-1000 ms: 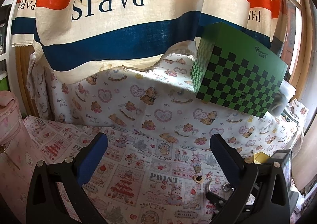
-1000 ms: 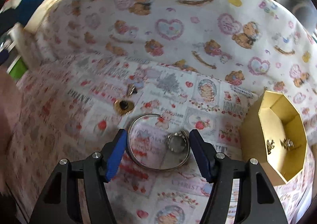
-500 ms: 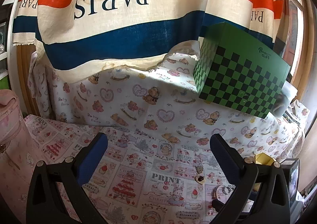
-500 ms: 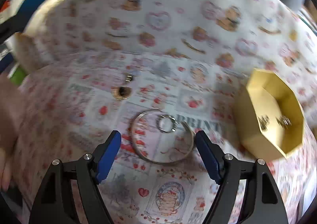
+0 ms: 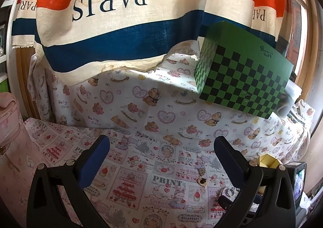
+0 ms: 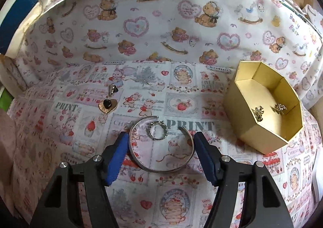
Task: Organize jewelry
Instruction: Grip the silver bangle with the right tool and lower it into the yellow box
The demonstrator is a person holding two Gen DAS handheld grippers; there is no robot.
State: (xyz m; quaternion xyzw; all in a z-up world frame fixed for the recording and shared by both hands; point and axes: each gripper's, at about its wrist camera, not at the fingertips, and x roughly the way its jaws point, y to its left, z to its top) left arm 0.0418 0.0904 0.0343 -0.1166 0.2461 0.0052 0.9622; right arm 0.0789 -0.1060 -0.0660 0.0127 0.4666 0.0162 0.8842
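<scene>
The thin silver open cuff bangle (image 6: 161, 155) lies flat on the printed patchwork cloth (image 6: 60, 137) covering the table, and it's the piece bracketed by the right gripper (image 6: 161, 156), whose blue pads are spread wide, one just outside each side of the band. It looks light, stiff and slick, so I'd guess it could skate out or spring if pinched across its open gap; squeezing the closed curve near the gripper seems safer.

Inside the bangle's loop, near its opening, sits a small silver ring (image 6: 158, 132), apparently touching nothing. Beyond the bangle to the left are a gold heart-shaped earring (image 6: 108, 105) and a smaller clip piece (image 6: 113, 89). Right of the bangle stands the open gold octagonal cardboard box (image 6: 242, 119), with two small gold pieces already inside.

The left gripper (image 5: 161, 159) hangs wide and empty, well left of the bangle.
</scene>
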